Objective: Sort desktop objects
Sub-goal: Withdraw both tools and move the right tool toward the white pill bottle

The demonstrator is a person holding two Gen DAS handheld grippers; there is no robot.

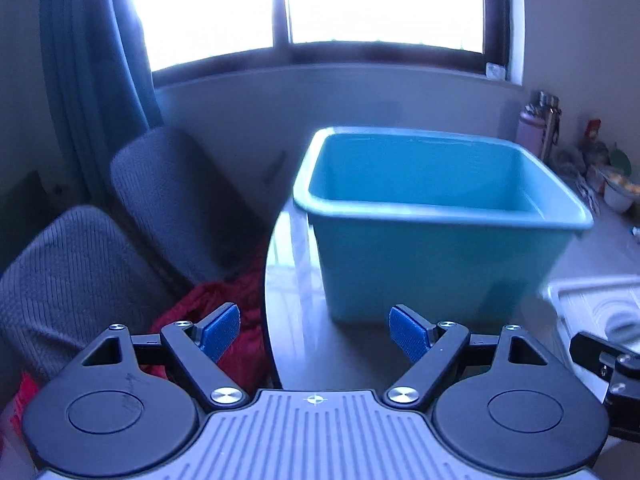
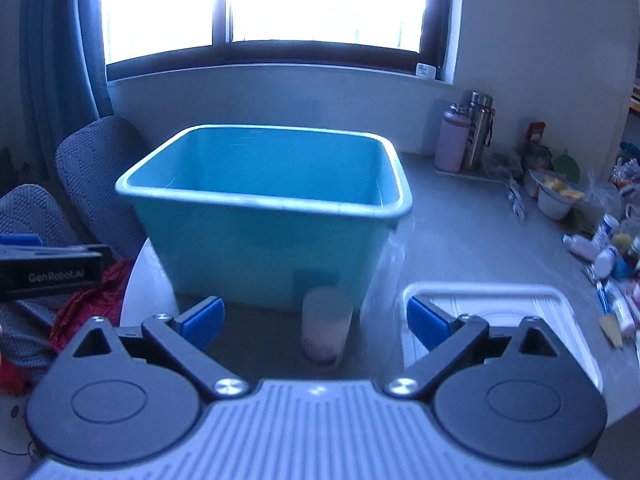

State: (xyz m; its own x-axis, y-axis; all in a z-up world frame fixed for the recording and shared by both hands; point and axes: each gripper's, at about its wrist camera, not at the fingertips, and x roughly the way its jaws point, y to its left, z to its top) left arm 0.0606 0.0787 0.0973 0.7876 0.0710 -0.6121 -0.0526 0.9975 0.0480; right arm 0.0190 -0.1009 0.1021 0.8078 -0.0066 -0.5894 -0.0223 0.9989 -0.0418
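Note:
A teal plastic bin stands on the grey table, its inside hidden below the rim. In the right wrist view a small frosted cup stands upright in front of the bin, between my blue pads. My right gripper is open around the cup's position without touching it. My left gripper is open and holds nothing, aimed at the bin's near left corner. A white tray lies right of the cup. Part of the left gripper shows at the left edge of the right wrist view.
Bottles, a yoghurt cup and several small bottles and tubes crowd the table's right side. Two grey chairs and a red cloth sit off the table's left edge. A window is behind.

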